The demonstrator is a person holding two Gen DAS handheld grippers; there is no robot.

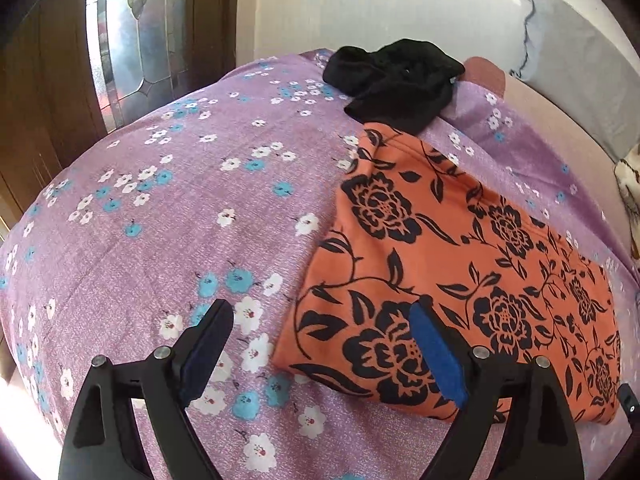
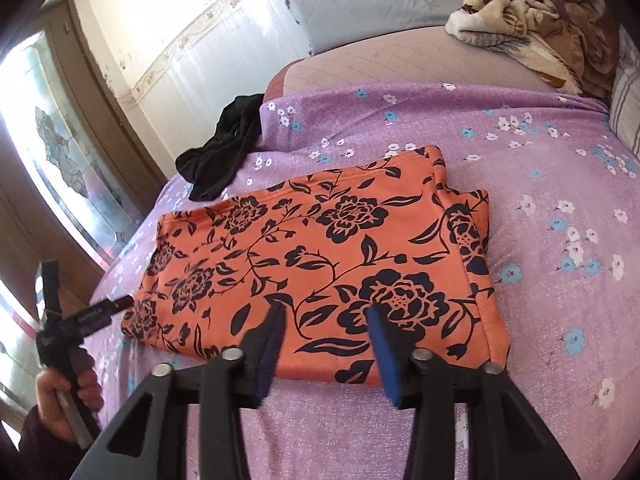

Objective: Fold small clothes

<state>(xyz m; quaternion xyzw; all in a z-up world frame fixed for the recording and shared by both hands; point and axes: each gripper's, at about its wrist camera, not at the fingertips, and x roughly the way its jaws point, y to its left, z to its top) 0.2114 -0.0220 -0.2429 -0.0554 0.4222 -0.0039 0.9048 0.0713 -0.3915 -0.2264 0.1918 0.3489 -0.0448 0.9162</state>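
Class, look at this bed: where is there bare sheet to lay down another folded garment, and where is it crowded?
Free: the wide purple floral sheet left of the folded orange floral garment, and the strip to its right before the striped pillow. Crowded: the far end, where the black garment touches the orange one, and the brown blanket heap.

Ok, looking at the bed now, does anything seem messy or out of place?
The black garment lies crumpled in a heap at the far edge of the purple floral bedsheet, partly hanging off, unfolded. The orange floral garment beside it lies flat in a neat rectangle. Nothing looks spilled or damaged.
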